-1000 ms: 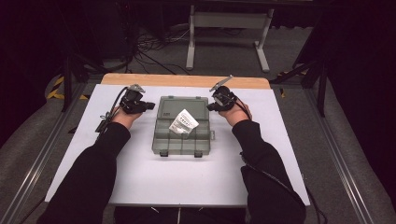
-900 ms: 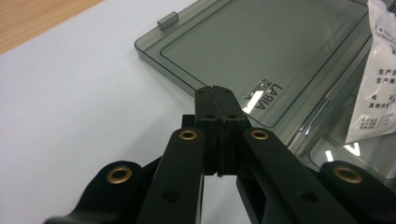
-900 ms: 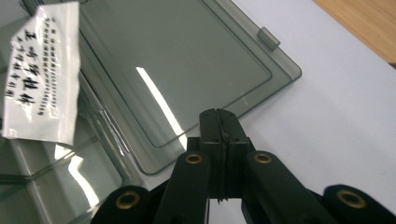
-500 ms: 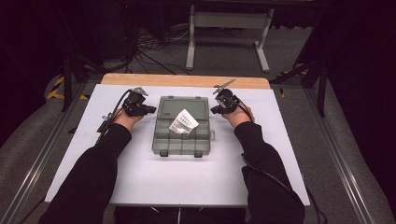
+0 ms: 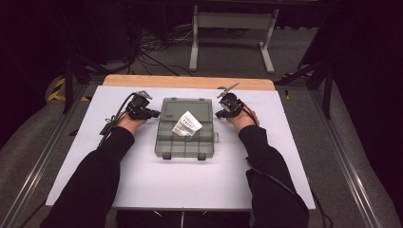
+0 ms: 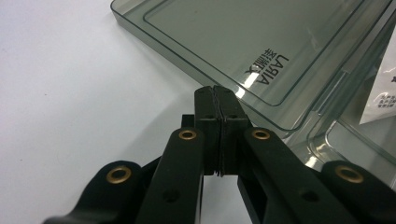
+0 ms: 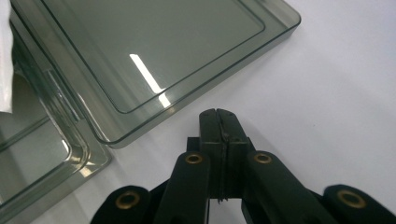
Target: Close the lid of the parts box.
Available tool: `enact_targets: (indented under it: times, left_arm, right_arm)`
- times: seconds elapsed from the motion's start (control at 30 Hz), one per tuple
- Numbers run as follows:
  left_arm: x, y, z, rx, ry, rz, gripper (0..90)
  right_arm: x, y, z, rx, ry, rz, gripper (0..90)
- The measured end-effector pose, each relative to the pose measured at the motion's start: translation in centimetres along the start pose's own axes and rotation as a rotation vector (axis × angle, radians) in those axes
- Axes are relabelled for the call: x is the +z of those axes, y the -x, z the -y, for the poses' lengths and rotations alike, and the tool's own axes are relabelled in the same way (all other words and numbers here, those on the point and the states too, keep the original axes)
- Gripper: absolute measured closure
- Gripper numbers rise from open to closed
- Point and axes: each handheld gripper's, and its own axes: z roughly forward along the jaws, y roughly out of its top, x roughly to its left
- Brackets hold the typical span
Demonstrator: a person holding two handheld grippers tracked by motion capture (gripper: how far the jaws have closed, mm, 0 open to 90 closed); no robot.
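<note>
A smoky clear plastic compartment box [image 5: 184, 142] lies open in the middle of the white table [image 5: 142, 190]. Its lid [image 5: 186, 108] is folded flat toward the far side. A white printed paper slip [image 5: 187, 124] rests in the box near the hinge. My left gripper [image 5: 157, 113] sits just left of the lid, shut and holding nothing. In the left gripper view its tips [image 6: 215, 93] reach the lid's edge [image 6: 224, 32], and the slip [image 6: 383, 93] shows at the right. My right gripper [image 5: 217, 114] is at the lid's right side, shut and holding nothing, with its tips [image 7: 218, 116] just short of the lid's corner [image 7: 140, 42].
A wooden strip [image 5: 190, 81] runs along the table's far edge. Beyond it stand a metal frame [image 5: 233, 28] and floor cables [image 5: 157, 45]. Metal rails [image 5: 342, 156] flank the table. White tabletop stretches in front of the box.
Both grippers have shifted slightly toward me and lower beside the lid. The box and the paper slip have not moved.
</note>
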Motion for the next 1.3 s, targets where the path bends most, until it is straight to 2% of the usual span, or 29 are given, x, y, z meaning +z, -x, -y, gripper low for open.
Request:
enact_targets:
  times: [0.13,0.37,0.6,0.7,1.0,1.3]
  left_arm:
    - [0.27,0.01,0.03,0.014,-0.020,-0.012,88.3]
    - [0.71,-0.05,0.08,0.009,-0.031,-0.020,88.3]
    - [0.82,-0.04,0.08,-0.001,-0.026,-0.023,89.0]
    - [0.84,-0.10,0.01,0.011,-0.027,-0.030,89.1]
    - [0.89,-0.16,-0.01,0.016,-0.028,-0.026,89.3]
    - [0.89,-0.21,-0.03,-0.001,-0.032,-0.010,89.6]
  right_arm:
    - [0.23,-0.05,0.08,-0.002,-0.003,-0.003,89.7]
    - [0.34,-0.11,-0.02,-0.002,-0.002,-0.011,89.7]
    - [0.47,-0.31,-0.24,-0.016,-0.007,-0.015,89.7]
    - [0.53,-0.35,-0.33,-0.019,-0.008,-0.018,89.7]
    - [0.62,-0.41,-0.55,-0.023,-0.019,-0.019,89.7]
    - [0.56,-0.50,-0.56,-0.017,-0.032,-0.035,89.8]
